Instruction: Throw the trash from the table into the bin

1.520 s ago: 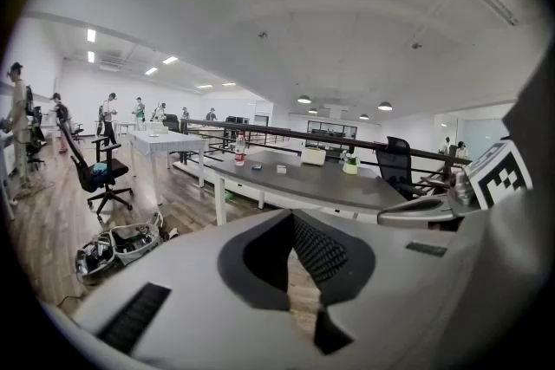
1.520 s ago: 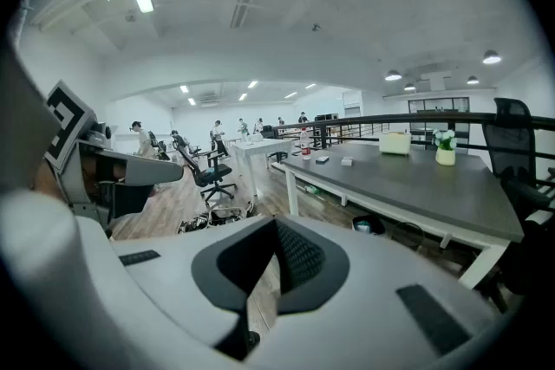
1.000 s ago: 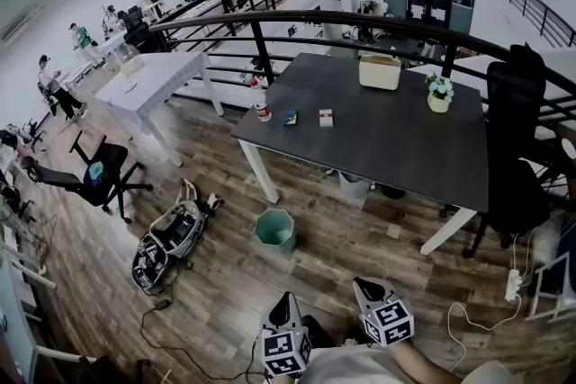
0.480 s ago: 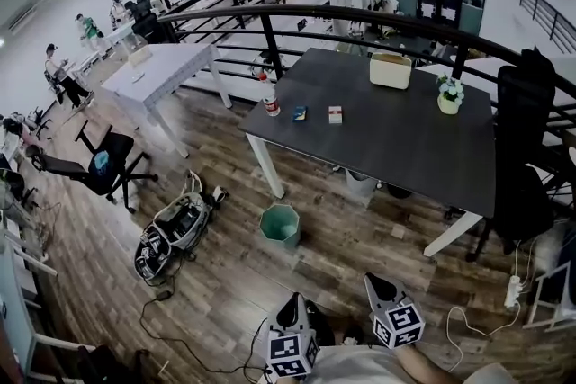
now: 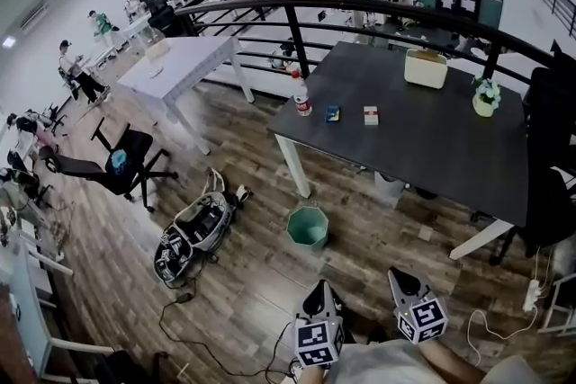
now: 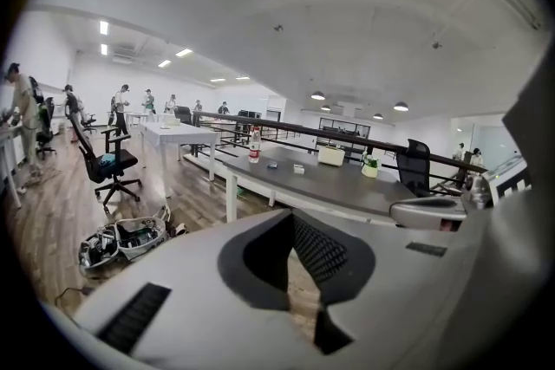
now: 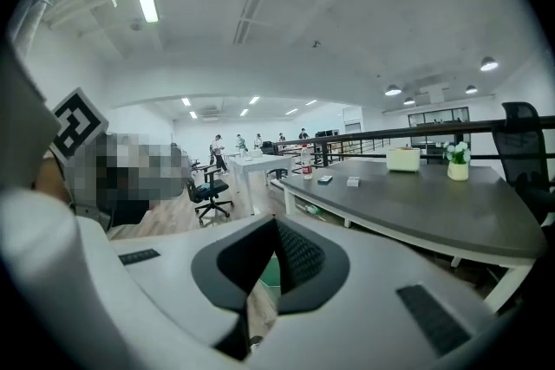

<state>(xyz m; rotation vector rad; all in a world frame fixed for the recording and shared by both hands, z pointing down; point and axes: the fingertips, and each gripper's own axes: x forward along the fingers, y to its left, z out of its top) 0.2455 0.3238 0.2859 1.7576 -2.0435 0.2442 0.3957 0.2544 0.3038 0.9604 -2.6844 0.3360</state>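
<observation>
The dark grey table (image 5: 441, 148) carries a plastic bottle (image 5: 301, 94) at its left corner, a small blue item (image 5: 332, 113) and a small white and red box (image 5: 370, 114). A green bin (image 5: 308, 227) stands on the floor in front of the table. My left gripper (image 5: 317, 299) and right gripper (image 5: 401, 281) hang low in the head view, well short of the bin and table. Both are shut with nothing in them. The left gripper view shows the bottle (image 6: 254, 147) and table (image 6: 347, 186) far ahead. In the right gripper view, the bin (image 7: 270, 271) peeks through the jaws.
A cream tissue box (image 5: 425, 67) and a potted plant (image 5: 486, 94) sit at the table's far side. A backpack (image 5: 193, 234) and cable lie on the wood floor left of the bin. An office chair (image 5: 121, 166), a white table (image 5: 180, 63) and a railing (image 5: 360, 9) stand beyond.
The table, bin and backpack have slid rightward and slightly down in the head view, looking a little nearer. Both grippers keep their place at the bottom edge, still shut.
</observation>
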